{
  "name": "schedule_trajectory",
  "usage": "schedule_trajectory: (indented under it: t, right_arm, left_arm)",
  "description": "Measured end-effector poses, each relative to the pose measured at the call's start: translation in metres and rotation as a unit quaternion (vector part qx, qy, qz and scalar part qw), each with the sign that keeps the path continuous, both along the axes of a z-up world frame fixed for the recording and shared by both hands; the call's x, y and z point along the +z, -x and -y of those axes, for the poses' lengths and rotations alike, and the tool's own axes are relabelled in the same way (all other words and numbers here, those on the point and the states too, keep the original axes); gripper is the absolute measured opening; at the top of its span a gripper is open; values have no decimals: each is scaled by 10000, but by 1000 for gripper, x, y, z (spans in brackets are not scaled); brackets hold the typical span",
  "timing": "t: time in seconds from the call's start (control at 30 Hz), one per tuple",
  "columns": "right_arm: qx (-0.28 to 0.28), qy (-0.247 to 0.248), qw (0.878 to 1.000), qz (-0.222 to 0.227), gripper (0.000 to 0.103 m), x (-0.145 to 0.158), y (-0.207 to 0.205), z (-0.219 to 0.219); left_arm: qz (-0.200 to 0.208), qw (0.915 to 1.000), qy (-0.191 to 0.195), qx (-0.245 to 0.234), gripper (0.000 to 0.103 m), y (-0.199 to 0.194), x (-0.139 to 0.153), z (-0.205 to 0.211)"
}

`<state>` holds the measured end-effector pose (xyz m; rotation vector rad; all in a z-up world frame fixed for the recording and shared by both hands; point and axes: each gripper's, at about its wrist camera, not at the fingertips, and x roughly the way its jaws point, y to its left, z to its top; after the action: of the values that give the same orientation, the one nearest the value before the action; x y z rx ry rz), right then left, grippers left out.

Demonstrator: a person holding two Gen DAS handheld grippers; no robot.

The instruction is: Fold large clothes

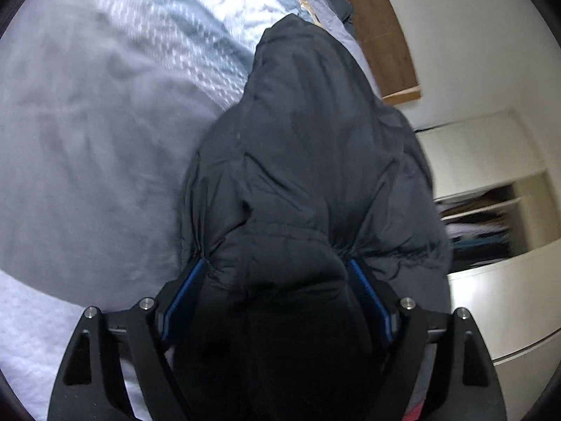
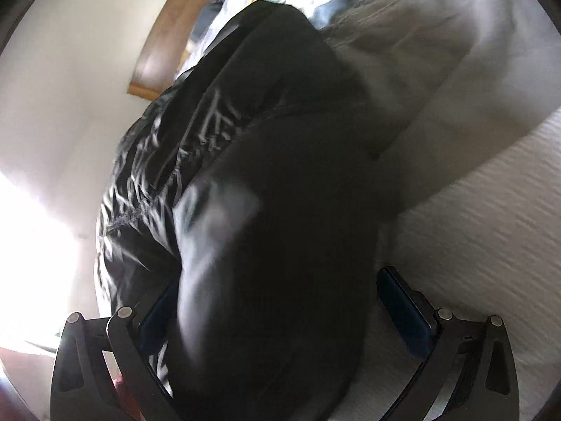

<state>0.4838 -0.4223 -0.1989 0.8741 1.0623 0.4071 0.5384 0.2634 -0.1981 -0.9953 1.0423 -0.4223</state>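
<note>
Gripping dark jacket (image 1: 308, 147) in left claw (image 1: 277, 280), over bed (image 1: 87, 161).

Dark jacket (image 1: 301, 182) hides the inner faces of left fingers (image 1: 186, 291); bottom edge cuts it off. Right view motion-blurred: jacket (image 2: 280, 210) covers most of the near finger (image 2: 157, 319), bed (image 2: 473, 228) texture smeared. Shelf contents (image 1: 480, 224) too blurred to identify.
</note>
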Motion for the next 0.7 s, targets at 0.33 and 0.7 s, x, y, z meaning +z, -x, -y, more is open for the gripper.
schedule_trajectory:
  t: [0.33, 0.7]
  right_arm:
    - [123, -194, 9997, 129, 103, -8, -23, -35]
    - [157, -27, 9978, 647, 48, 69, -27, -57]
  left_arm:
    - [-268, 9986, -460, 79, 81, -12, 3, 37]
    - [384, 9943, -989, 40, 18, -9, 97, 93]
